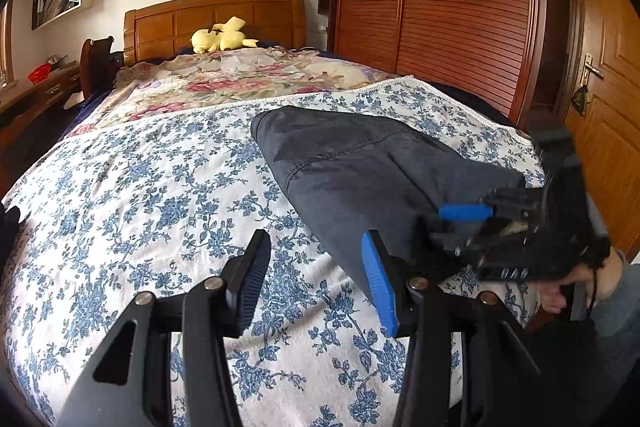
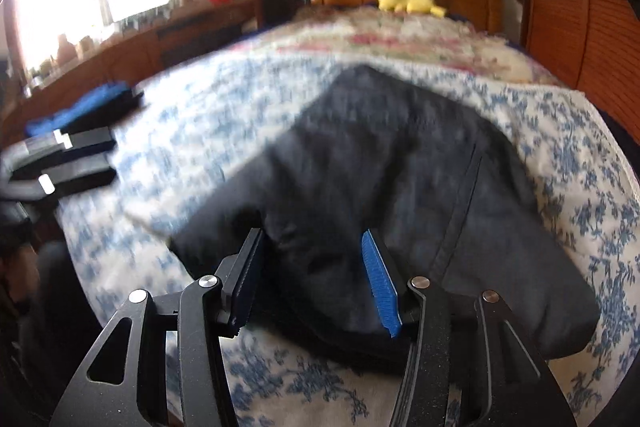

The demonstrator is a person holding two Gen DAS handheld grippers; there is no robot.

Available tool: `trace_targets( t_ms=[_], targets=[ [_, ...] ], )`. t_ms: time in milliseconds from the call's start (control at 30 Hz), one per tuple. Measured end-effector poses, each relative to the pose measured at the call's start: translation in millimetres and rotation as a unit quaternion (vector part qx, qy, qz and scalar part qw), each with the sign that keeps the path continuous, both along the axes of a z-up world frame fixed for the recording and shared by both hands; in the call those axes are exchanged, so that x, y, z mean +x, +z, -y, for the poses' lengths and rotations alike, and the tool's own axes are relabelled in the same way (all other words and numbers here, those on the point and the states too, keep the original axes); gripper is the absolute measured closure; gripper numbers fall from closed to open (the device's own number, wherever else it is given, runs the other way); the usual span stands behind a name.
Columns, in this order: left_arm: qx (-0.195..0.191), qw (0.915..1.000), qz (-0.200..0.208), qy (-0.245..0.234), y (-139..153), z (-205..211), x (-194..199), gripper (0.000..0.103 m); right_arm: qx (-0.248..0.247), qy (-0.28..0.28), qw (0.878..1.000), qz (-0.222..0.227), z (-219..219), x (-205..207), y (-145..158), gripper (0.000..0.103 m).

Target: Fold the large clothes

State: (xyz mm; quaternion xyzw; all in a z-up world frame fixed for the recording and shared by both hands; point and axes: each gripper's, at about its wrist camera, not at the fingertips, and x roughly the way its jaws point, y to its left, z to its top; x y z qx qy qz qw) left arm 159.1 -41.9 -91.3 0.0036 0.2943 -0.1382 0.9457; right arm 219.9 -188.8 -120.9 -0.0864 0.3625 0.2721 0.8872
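The left gripper is held part-open and empty over the bed. At two o'clock lies the dark garment, partly folded; further folds are judged left. The right gripper is seen part-open over its near edge, nothing gripped.

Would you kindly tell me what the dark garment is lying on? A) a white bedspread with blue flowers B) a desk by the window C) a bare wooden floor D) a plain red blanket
A: the dark garment lies spread on the white bedspread with blue flowers that covers the near end of the bed, seen the same way in the right wrist view.
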Motion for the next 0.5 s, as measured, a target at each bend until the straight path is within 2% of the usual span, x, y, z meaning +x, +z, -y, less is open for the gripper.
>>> trace_targets(
  t_ms=[67, 100, 233, 500],
  targets=[
    [-0.009, 1.0, -0.002, -0.003, 0, -2, 3, 0.056, -0.021, 0.0, 1.0, -0.008, -2, -1, -13, 0.052],
    [-0.013, 0.9999, -0.003, -0.005, 0, -4, 5, 0.052, -0.028, -0.001, 1.0, -0.008, -2, -2, -16, 0.052],
    [-0.016, 0.9997, -0.005, -0.016, 1, -4, 15, 0.05, -0.027, -0.007, 1.0, 0.002, 2, -10, -17, 0.053],
    [-0.002, 0.9997, -0.006, -0.022, 2, -4, 46, 0.05, 0.007, -0.063, 0.997, 0.036, 43, -32, 19, 0.054]
  ],
)
